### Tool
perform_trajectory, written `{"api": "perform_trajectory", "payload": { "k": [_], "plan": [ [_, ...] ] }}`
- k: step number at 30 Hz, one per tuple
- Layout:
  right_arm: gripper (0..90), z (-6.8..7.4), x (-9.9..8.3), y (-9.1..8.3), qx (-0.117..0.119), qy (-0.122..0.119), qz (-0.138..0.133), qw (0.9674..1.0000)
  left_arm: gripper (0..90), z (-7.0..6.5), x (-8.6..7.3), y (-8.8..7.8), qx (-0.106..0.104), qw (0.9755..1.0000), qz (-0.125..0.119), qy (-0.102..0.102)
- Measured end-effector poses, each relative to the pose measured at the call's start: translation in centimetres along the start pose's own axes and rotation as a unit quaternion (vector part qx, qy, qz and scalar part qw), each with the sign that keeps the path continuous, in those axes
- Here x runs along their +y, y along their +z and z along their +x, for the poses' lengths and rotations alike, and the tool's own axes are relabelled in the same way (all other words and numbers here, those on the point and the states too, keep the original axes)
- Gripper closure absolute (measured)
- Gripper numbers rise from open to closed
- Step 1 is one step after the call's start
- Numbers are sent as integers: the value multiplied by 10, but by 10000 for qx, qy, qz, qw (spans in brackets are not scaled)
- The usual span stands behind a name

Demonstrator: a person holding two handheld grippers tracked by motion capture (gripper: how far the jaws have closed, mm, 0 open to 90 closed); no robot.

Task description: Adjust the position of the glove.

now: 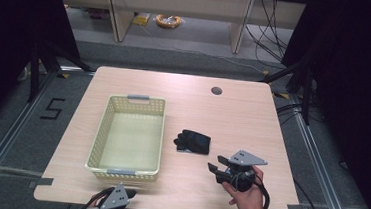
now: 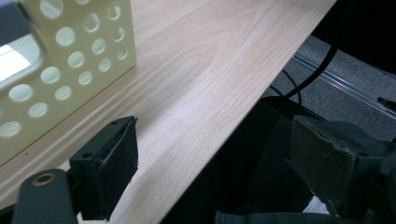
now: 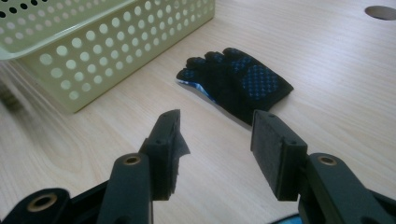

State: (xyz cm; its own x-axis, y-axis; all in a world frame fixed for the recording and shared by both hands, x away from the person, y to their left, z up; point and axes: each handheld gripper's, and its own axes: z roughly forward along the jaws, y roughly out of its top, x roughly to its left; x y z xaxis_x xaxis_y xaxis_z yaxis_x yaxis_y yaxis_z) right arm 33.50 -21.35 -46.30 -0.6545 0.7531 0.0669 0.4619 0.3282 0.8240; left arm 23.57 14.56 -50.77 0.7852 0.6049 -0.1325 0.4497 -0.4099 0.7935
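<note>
Worktop [image 1: 233, 113] was light wood grain with rounded corners and a round cable hole [image 1: 216, 91] near the far edge, right of centre.

Basket [image 1: 128, 138]: pale yellow perforated plastic, grey handles on both short ends, sat left of centre with its long axis running away from the person. Nothing visible inside it in the high view. In the left claw view its perforated wall [image 2: 70, 65] sat just beyond the jaws, near the worktop's front edge.

Glove [image 1: 193, 141]: black, lying flat on the worktop just right of the basket, apart from it. In the right claw view the glove [image 3: 238, 84] showed a blue dotted pattern on its top face and a bit of light blue at the edge under it, fingers pointing toward the basket [image 3: 107, 51].

Right claw [image 1: 216, 168]: held in the person's right hand [image 1: 247, 197], above the worktop near the front right, grey three-cornered plate on top, jaws aimed at the glove. Right claw view showed the jaws spread wide with nothing between them, the right claw [image 3: 217, 140] near the glove's cuff end but not touching it.

Left claw [image 1: 129, 194]: at the worktop's front edge, just in front of the basket's near end. The left claw [image 2: 215, 154] had its jaws spread wide and empty, one jaw over the wood and the other out past the edge over dark fabric. Grey floor and black cables beyond.
</note>
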Motion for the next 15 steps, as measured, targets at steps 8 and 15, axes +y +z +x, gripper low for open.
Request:
{"api": "perform_trajectory", "payload": {
  "k": [8,15],
  "plan": [
    [524,-6,15,21,48,-89,173,9998,153,0,0,1,-10,9999,79,92],
    [522,-9,35,36,10,-198,265,9995,153,0,-2,-3,12,9999,32,109]
  ]
}}
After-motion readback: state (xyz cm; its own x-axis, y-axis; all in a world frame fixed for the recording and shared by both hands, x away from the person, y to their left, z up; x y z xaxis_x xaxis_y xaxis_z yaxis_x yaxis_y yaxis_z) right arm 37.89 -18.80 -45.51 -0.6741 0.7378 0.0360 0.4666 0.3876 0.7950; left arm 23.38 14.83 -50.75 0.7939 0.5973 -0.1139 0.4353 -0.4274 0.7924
